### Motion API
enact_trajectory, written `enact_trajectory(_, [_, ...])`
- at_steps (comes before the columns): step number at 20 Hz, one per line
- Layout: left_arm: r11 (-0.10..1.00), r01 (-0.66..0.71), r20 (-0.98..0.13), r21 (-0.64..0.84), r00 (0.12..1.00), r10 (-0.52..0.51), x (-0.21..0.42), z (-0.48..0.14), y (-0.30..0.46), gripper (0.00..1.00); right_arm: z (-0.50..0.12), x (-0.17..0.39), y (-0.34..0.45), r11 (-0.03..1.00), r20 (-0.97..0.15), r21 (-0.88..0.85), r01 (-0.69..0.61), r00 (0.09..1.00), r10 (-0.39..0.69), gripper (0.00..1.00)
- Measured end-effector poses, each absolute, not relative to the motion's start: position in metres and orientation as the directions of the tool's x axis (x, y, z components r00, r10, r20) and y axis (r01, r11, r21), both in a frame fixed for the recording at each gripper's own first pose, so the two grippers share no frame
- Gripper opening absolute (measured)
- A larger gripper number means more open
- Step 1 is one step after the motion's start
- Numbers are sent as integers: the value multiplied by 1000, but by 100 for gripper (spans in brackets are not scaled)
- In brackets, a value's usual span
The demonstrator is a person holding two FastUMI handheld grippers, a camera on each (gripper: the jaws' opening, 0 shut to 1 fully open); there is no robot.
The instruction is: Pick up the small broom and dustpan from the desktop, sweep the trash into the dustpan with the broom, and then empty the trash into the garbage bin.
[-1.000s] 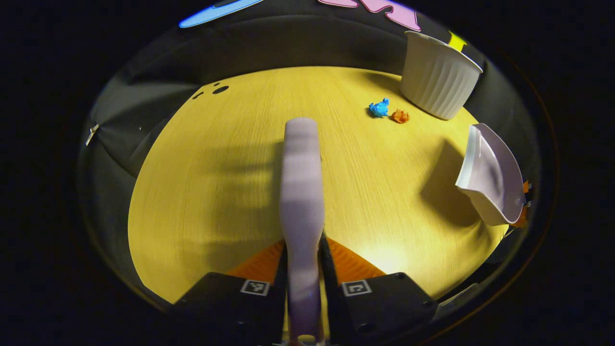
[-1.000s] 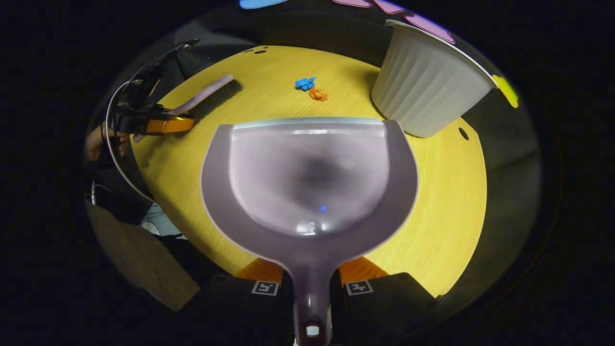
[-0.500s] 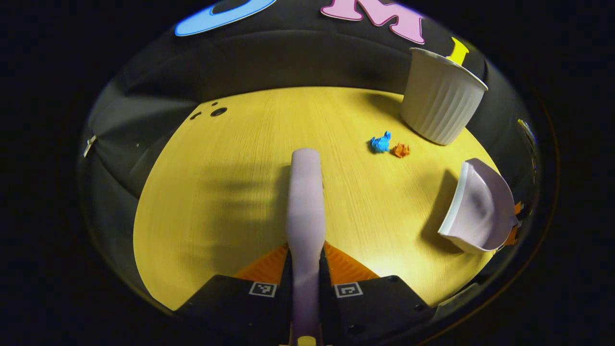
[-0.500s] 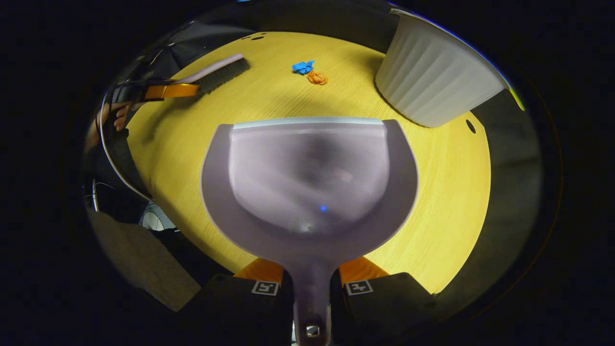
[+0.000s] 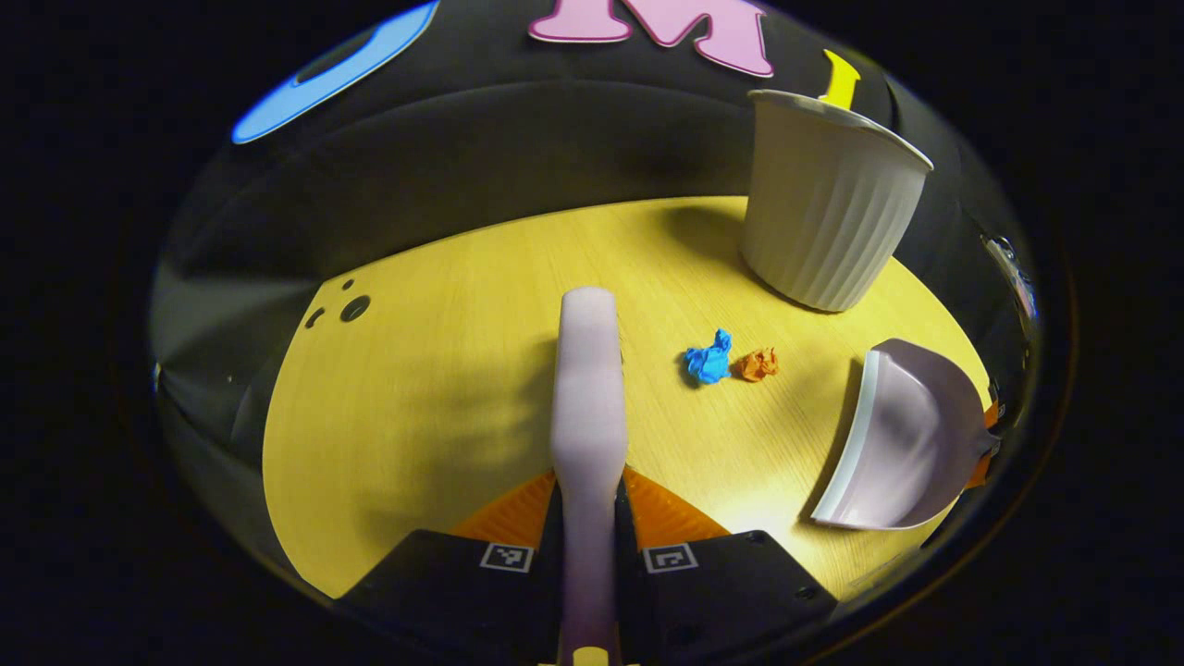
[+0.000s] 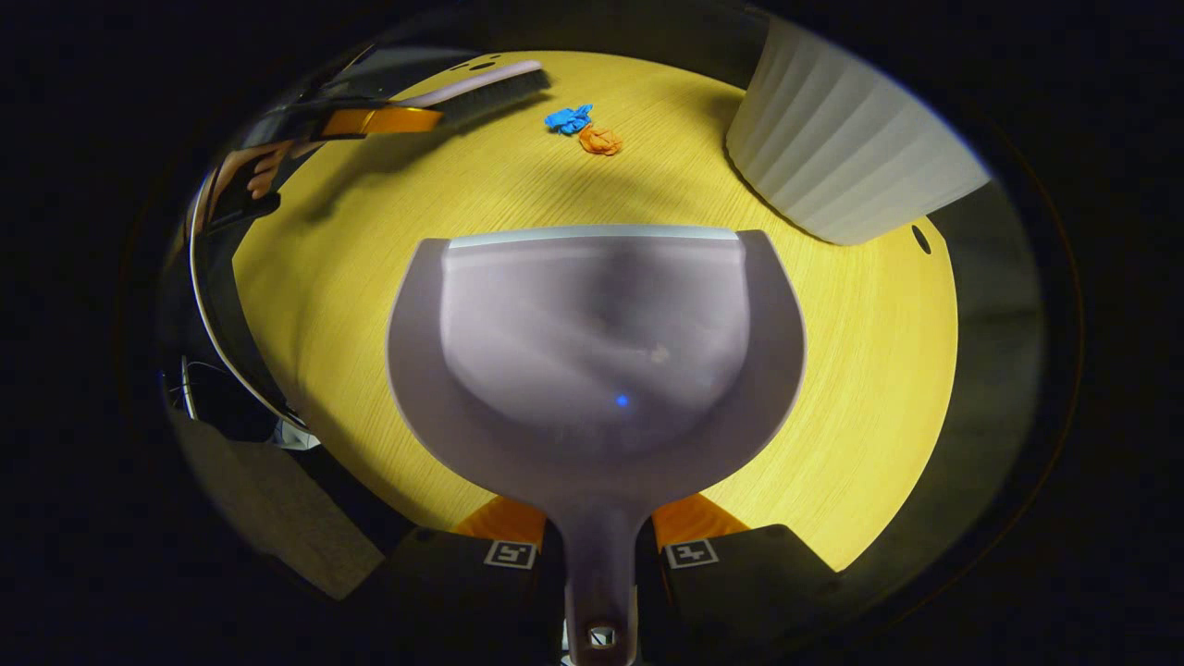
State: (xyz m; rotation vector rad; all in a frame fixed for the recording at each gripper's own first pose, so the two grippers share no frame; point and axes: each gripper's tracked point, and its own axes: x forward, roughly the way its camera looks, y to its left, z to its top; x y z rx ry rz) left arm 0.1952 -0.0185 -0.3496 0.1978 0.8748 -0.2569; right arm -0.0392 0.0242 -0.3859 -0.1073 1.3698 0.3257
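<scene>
Table (image 5: 416,407): yellow wood-grain top, fine lines, matt. Dustpan (image 6: 592,342): smooth plastic, soft sheen. Broom (image 5: 588,398) back: smooth matt plastic; bristles dark. Bin (image 5: 823,222): ribbed pale plastic, matt. Blue scrap (image 5: 709,359) and orange scrap (image 5: 758,364): crumpled paper.

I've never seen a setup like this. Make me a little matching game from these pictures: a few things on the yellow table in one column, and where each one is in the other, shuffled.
Things:
1. small lilac-handled broom
2. pale lilac plastic dustpan
3. crumpled blue paper scrap
4. white ribbed garbage bin

Places:
A. standing at the table's far edge
B. gripped in the right tool
C. lying beside the orange paper scrap
D. gripped in the left tool

Pairs: 1-D, 2-B, 3-C, 4-A
</scene>
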Motion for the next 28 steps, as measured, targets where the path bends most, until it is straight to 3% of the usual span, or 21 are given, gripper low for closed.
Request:
enact_trajectory(4, [915, 396, -793, 79, 581, -183, 212, -364, -43, 32, -391, -37, 25, 948, -975, 126, -292, 139, 172, 35])
enact_trajectory(14, [764, 645, -813, -20, 435, -388, 191, -367, -106, 26, -394, -36, 24, 946, -972, 144, -292, 138, 190, 35])
enact_trajectory(15, [743, 668, -811, -37, 414, -413, 185, -367, -114, 32, -394, -36, 23, 944, -971, 144, -297, 141, 192, 35])
enact_trajectory(17, [699, 714, -806, -45, 387, -448, 173, -365, -127, 29, -395, -36, 22, 940, -970, 141, -310, 147, 194, 35])
enact_trajectory(18, [678, 733, -807, -54, 368, -462, 166, -365, -133, 32, -396, -37, 21, 937, -969, 141, -318, 149, 196, 35])
enact_trajectory(26, [553, 813, -784, -180, 221, -581, 126, -357, -157, 29, -403, -35, 11, 925, -958, 133, -357, 193, 212, 35])
enact_trajectory(28, [580, 800, -792, -153, 252, -556, 127, -354, -155, 32, -404, -29, 12, 930, -954, 138, -340, 206, 216, 35])
